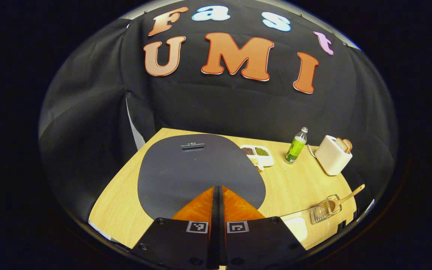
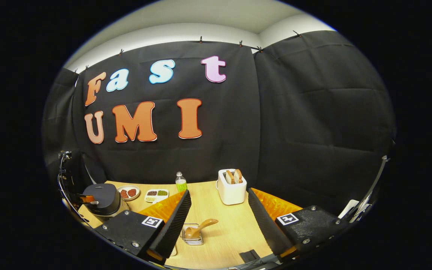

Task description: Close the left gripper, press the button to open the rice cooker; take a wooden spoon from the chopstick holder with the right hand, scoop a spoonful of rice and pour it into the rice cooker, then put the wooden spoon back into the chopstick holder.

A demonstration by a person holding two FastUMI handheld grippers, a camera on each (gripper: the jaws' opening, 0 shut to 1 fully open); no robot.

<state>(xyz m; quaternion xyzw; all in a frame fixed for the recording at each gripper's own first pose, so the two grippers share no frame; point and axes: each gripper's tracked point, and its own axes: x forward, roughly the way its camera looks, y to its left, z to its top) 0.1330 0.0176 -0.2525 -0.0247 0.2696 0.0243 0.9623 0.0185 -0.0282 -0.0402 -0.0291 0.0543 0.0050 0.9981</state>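
**Inspector A:** Left gripper (image 1: 218, 189): its fingers are lying pressed together, nothing between them, and it is hovering directly over the dark lid of the rice cooker (image 1: 197, 165), tips pointing down at the near part of that lid. In the right gripper view the same gripper (image 2: 88, 199) is showing far off to the left, sitting at the cooker's (image 2: 103, 200) top edge. Whether it is touching the lid, I cannot tell.

**Inspector B:** Right gripper (image 2: 218, 210): its fingers are standing wide apart, holding nothing, raised above the bench (image 2: 231, 228) and angled forward and down. The chopstick holder (image 2: 192, 236), a wire basket, is lying between the two fingers and lower, apart from both.

**Inspector A:** And the wooden spoon (image 2: 201, 228)?

**Inspector B:** It is resting in the holder, handle leaning up and to the right. The left gripper view is showing the spoon (image 1: 345, 197) and holder (image 1: 326, 208) at the bench's (image 1: 298, 183) right edge.

**Inspector A:** Further back, a divided tray of grains (image 1: 257, 154), a green-labelled bottle (image 1: 296, 146) and a white toaster with bread (image 1: 333, 154) are standing in a row. The cooker's lid is lying shut.
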